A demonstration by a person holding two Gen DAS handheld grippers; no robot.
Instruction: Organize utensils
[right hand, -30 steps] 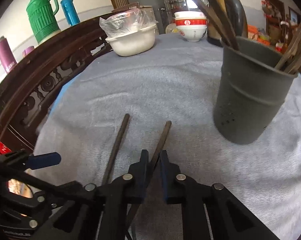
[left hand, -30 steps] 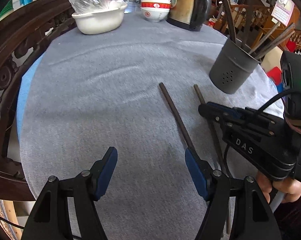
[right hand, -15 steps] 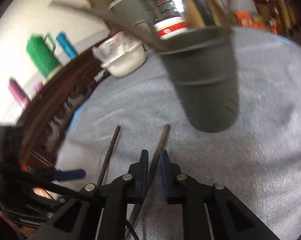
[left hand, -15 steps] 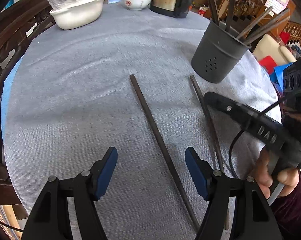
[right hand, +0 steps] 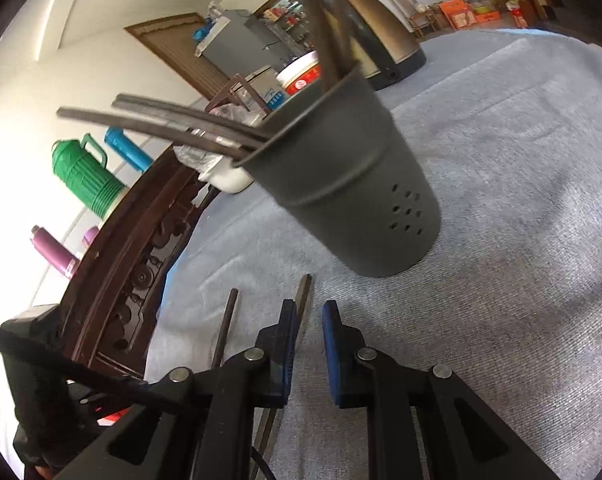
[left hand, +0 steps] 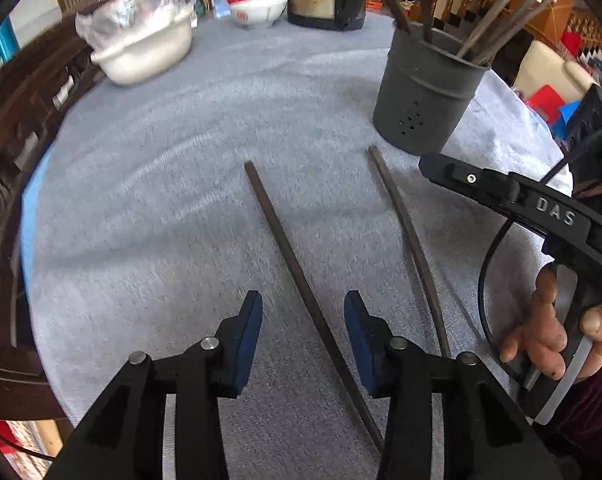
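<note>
Dark chopsticks, two loose [left hand: 297, 276], [left hand: 409, 236], one holder [left hand: 425, 92]

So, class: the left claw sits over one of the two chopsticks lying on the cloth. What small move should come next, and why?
Probably finish closing the left claw on the chopstick. The chopstick lies flat between the pads; the jaws have just been closing but do not yet touch it. The grey holder stands beyond, ready to receive it.

You've got two dark chopsticks [left hand: 297, 280] [left hand: 411, 240] lying flat just beside the upright grey holder [left hand: 425, 92], which has more sticks inside.
</note>
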